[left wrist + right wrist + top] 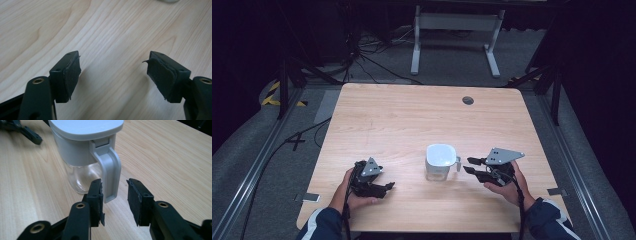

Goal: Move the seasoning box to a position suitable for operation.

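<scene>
A clear jug (441,161) with a pale grey lid stands on the wooden table (412,120), right of centre near the front. Its grey handle (110,175) points toward my right gripper (468,165). In the right gripper view that gripper (115,185) is open; the handle's lower end sits at its jaw tips, close beside the left pad (98,195) and apart from the right pad. My left gripper (389,186) lies low near the front edge, left of the jug. Its jaws (113,62) stand open over bare wood with nothing between them.
A dark round grommet hole (468,100) sits near the table's far edge. Behind the table stands a white desk frame (457,30), with cables (362,55) on the grey floor. Metal rails (257,165) run along both sides of the table.
</scene>
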The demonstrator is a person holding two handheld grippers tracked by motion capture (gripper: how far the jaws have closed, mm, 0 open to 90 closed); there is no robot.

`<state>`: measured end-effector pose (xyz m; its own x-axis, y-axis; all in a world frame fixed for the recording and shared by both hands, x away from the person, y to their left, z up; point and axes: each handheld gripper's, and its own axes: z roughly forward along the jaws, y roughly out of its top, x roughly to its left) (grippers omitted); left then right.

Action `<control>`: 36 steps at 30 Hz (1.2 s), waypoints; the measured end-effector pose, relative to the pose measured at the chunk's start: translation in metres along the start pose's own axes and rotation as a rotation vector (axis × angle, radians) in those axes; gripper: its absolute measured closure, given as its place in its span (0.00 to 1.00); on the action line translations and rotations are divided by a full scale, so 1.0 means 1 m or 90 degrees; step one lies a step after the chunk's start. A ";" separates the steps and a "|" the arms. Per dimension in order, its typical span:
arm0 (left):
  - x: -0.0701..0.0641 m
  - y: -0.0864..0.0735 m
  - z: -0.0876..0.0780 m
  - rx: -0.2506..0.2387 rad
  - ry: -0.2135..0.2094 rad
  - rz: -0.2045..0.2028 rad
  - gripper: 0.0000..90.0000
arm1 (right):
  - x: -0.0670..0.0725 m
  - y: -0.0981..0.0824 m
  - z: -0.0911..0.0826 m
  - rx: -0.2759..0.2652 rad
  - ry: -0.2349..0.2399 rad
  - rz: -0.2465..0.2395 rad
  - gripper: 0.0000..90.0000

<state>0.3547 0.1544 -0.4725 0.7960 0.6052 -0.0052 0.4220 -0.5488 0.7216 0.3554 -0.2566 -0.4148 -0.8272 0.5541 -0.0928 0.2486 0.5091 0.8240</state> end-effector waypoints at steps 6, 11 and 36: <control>-0.014 0.033 0.015 -0.040 -0.070 0.036 0.21 | 0.004 -0.001 0.009 0.010 0.005 -0.003 0.65; -0.025 0.052 0.032 -0.057 -0.101 0.061 0.21 | 0.009 0.000 0.013 0.008 0.002 -0.012 0.63; -0.039 0.087 0.061 -0.103 -0.142 0.091 0.23 | 0.009 0.001 0.022 0.006 -0.032 -0.029 0.86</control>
<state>0.3866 0.0475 -0.4523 0.9252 0.3778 -0.0350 0.2393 -0.5093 0.8266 0.3592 -0.2361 -0.4270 -0.8115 0.5623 -0.1588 0.2158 0.5410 0.8129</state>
